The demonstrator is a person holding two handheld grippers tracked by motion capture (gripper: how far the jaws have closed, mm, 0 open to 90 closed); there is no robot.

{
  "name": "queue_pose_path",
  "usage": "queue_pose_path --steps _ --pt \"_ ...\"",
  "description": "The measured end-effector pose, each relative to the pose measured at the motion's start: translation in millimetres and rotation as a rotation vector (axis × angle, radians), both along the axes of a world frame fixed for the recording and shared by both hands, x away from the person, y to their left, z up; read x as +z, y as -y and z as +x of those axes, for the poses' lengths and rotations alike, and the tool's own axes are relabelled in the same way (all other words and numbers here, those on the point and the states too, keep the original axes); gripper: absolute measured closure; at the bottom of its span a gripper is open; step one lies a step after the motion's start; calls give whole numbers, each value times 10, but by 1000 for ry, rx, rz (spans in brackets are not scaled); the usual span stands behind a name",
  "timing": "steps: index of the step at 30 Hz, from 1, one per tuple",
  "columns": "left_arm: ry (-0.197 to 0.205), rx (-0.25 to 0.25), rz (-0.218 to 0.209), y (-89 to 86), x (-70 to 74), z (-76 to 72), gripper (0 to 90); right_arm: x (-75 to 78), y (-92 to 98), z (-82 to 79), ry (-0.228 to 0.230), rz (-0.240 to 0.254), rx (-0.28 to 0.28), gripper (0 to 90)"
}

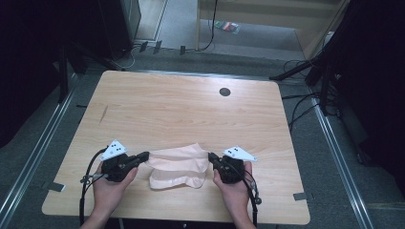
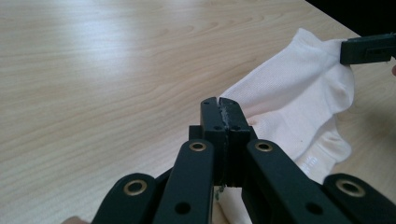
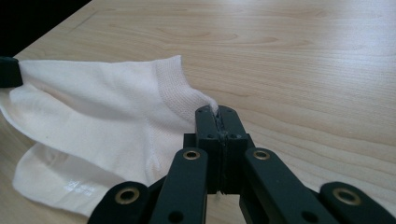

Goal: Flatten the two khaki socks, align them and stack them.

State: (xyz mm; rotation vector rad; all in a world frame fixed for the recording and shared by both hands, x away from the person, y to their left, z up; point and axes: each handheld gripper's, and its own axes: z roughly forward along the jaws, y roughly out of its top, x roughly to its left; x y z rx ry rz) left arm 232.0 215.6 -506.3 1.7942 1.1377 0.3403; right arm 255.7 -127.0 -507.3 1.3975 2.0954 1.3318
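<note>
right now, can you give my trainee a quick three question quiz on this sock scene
1. True or false: both grippers are shut on the sock.
2. Multiple choice: what does the sock rest on? A) a metal tray B) a wooden table C) a blue cloth
3. Short answer: which end of the sock does the right gripper pinch, as seen in the right gripper view?

Key
1. True: the left gripper and the right gripper each have their fingers closed on an edge of it.
2. B
3. The ribbed cuff end.
</note>
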Motion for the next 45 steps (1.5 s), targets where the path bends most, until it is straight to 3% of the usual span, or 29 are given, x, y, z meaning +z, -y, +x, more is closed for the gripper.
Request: queue_pose_path --steps 7,16,23,25,29,31,33,38,41,45 --pt "-23 -20 0 -52 -39 -165 900 34 8 -152 12 -5 22 900" --pt "-53 -44 -11 -83 -56 -236 900 22 14 -279 12 -2 35 900" --pt "-123 -52 39 -135 -172 -220 900 -118 -31 -314 -35 -13 51 900" --pt "-152 -49 15 -172 -229 -205 900 -161 -55 -296 -36 -15 54 900" --pt "-187 -66 48 -133 -337 -150 900 -258 -97 -241 -48 -40 45 899" --pt "-194 -74 41 -115 -358 -134 900 -312 -98 -217 -65 -35 41 899" --pt "-190 -85 4 -120 -327 -142 900 -329 -82 -210 -81 -14 30 898" --pt "-145 -88 -52 -149 -179 -202 900 -181 -25 -261 -59 42 36 898" --pt "-159 -104 -36 -108 -197 -189 900 -140 -2 -273 -36 29 31 898" --pt "-189 -109 8 -47 -297 -145 900 -227 11 -239 -57 -3 15 898"
